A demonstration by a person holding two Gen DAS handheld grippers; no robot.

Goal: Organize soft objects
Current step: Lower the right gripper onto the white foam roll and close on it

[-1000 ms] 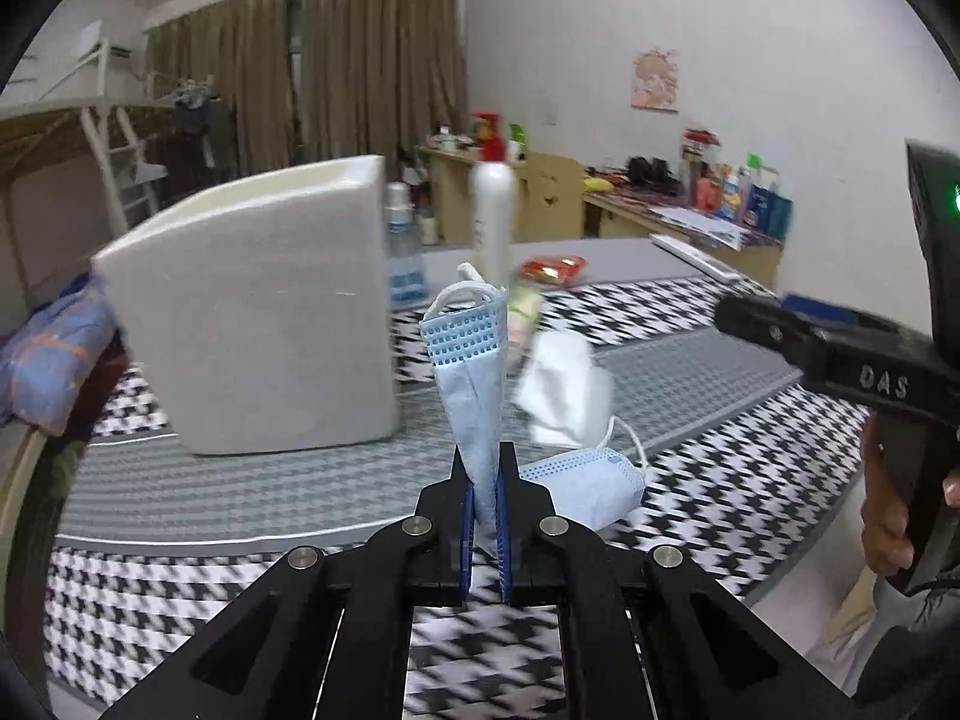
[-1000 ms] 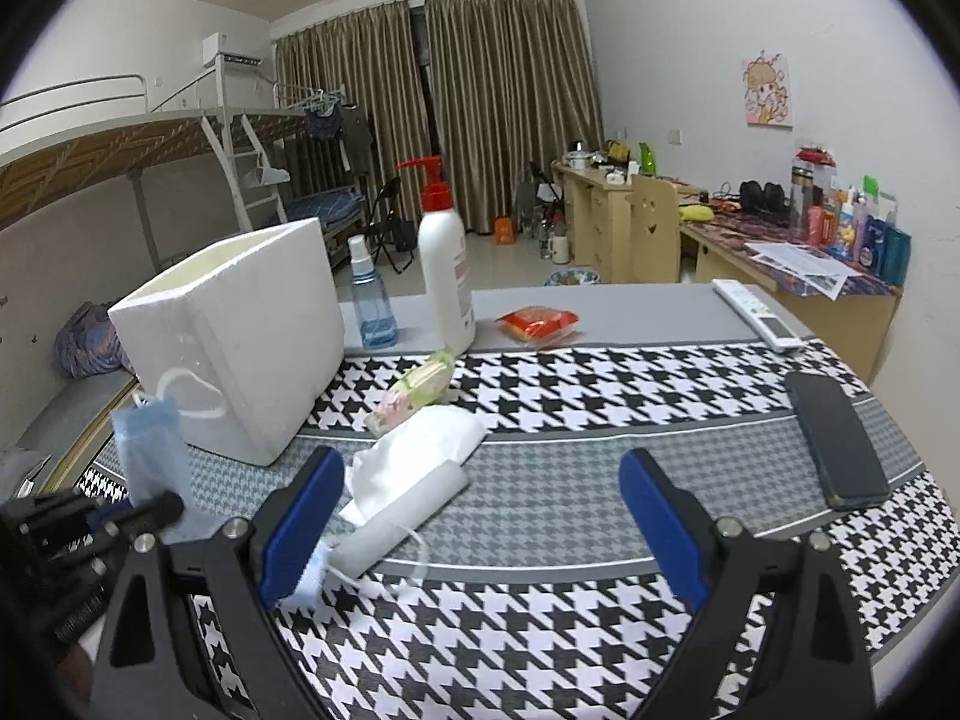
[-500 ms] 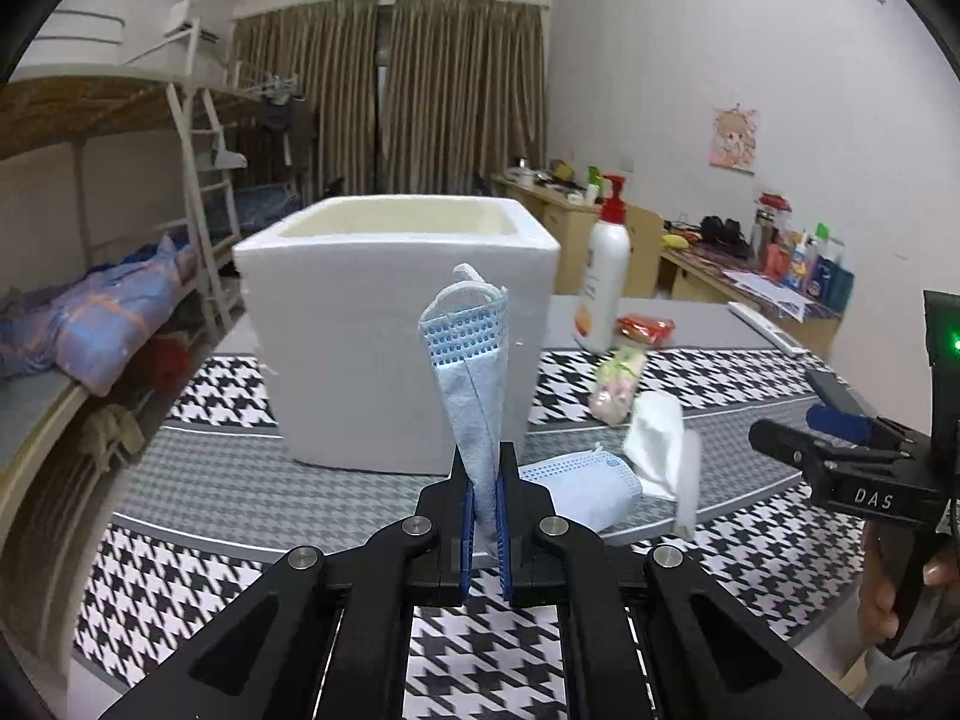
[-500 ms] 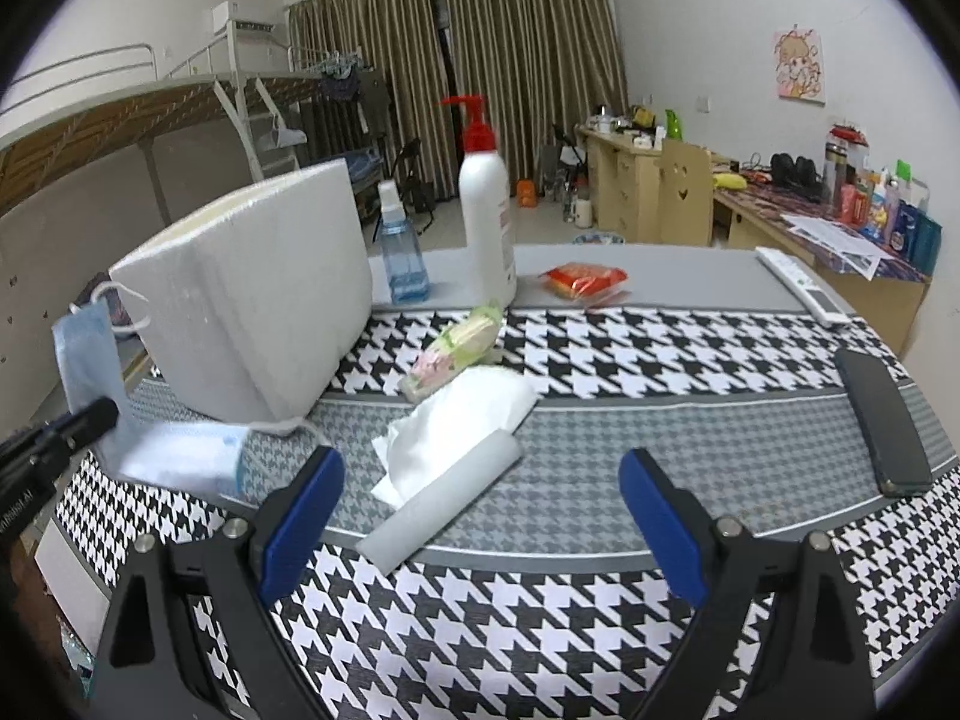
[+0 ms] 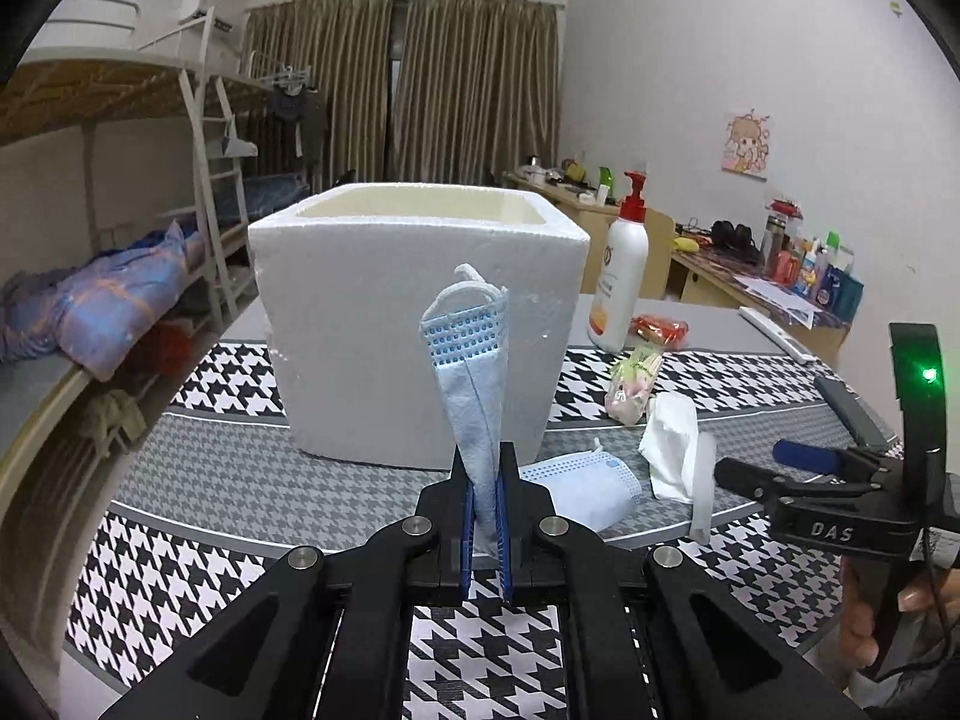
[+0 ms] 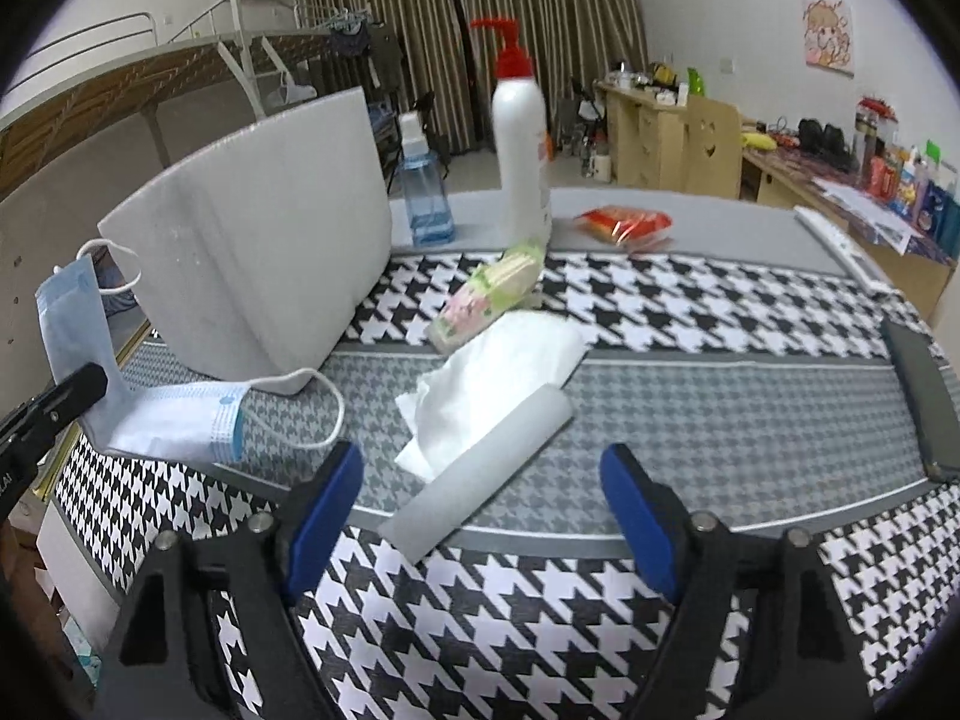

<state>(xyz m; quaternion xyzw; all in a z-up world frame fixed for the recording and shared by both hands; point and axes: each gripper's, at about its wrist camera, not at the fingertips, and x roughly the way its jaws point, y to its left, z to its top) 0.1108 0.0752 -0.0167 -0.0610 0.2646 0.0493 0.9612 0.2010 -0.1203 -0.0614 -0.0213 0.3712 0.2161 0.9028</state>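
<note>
My left gripper [image 5: 485, 468] is shut on a folded blue face mask [image 5: 471, 372], which stands upright in front of the white foam box [image 5: 414, 324]. A second blue mask [image 6: 180, 420] lies flat on the table by the box's near corner. White tissue [image 6: 498, 372] and a grey roll [image 6: 480, 480] lie just ahead of my right gripper [image 6: 483, 480]. Its jaws are closing, low over the table, and the roll's near end sits between the blue pads without touching them. The left gripper tip [image 6: 72, 390] and its mask [image 6: 75, 312] show at the right wrist view's left edge.
On the houndstooth tablecloth [image 6: 690, 312] stand a white pump bottle [image 6: 522, 144], a blue spray bottle [image 6: 426, 192], a tissue packet [image 6: 492, 294] and a red snack bag [image 6: 624, 222]. A black phone [image 6: 918, 396] and a white remote [image 6: 834, 240] lie at the right.
The right gripper sank toward the tissue and roll and its jaws narrowed. The left gripper swung with its mask until it faced the foam box.
</note>
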